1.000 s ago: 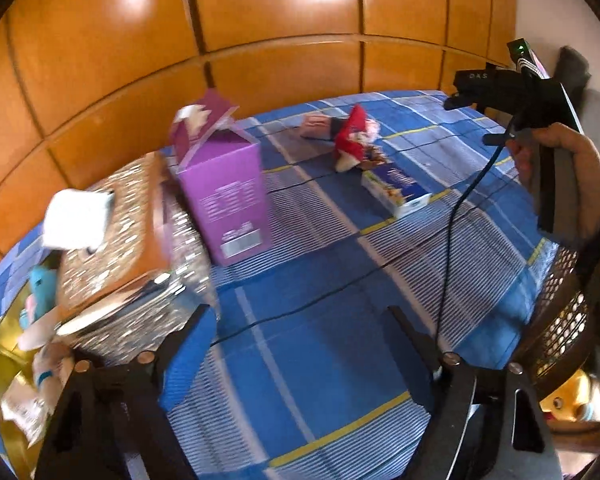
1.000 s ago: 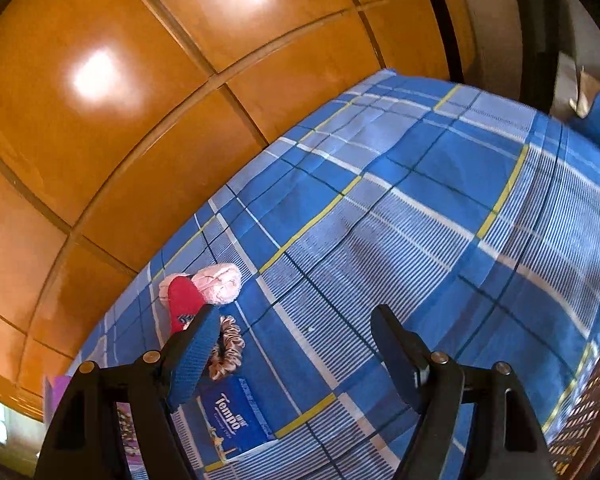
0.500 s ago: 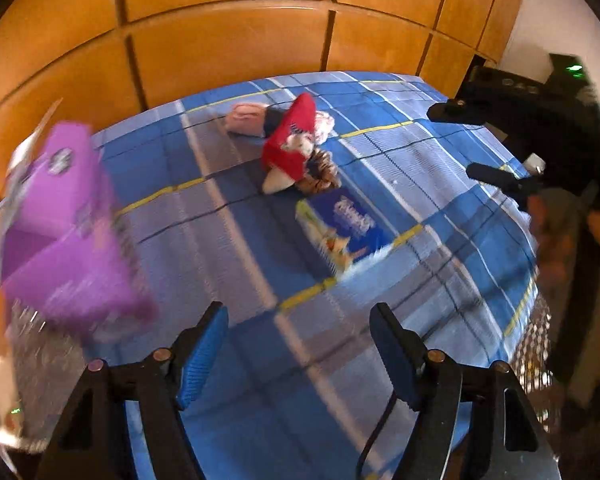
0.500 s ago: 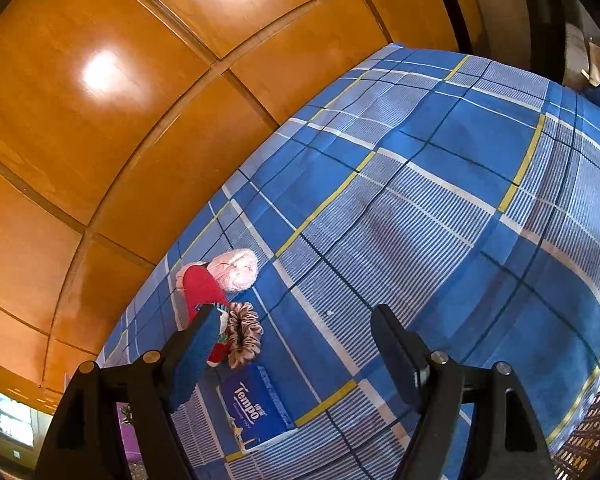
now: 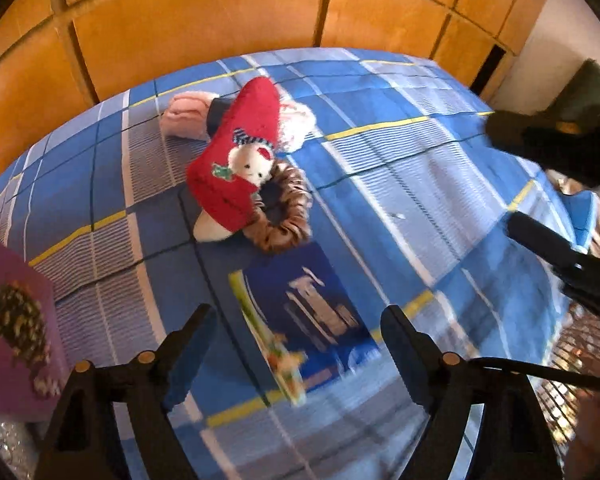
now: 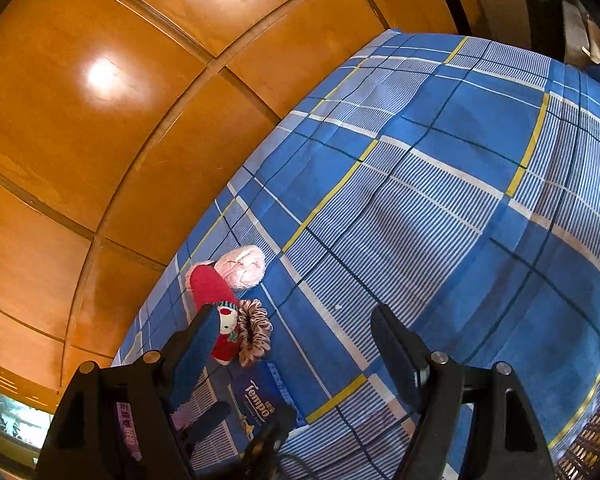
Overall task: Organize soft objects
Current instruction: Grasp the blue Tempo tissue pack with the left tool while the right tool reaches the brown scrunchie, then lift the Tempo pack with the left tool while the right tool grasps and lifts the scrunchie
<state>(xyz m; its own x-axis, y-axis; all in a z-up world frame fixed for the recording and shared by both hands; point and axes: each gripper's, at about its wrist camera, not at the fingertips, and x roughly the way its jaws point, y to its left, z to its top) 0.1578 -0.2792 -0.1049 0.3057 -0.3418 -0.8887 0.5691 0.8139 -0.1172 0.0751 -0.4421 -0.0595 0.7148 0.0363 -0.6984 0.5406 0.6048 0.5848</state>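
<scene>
Broad bare room is seen across the blue plaid cotton bedsheet (image 6: 440, 208), bounded by glossy orange wooden panelling (image 6: 120, 100). The left gripper (image 5: 296, 340) is held over a dark blue rectangular tissue pack (image 5: 312, 316), jaws just widened, gripping nothing. The right gripper (image 6: 296, 340) is held wide and empty.

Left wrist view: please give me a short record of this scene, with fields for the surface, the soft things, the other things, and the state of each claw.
surface: blue plaid cloth
soft things: red sock with snowman, brown scrunchie touching it, pink fluffy item behind the sock
other things: blue tissue pack, purple box at the left edge
left claw: open, holds nothing, above the tissue pack; jaws just opened further
right claw: open, holds nothing
</scene>
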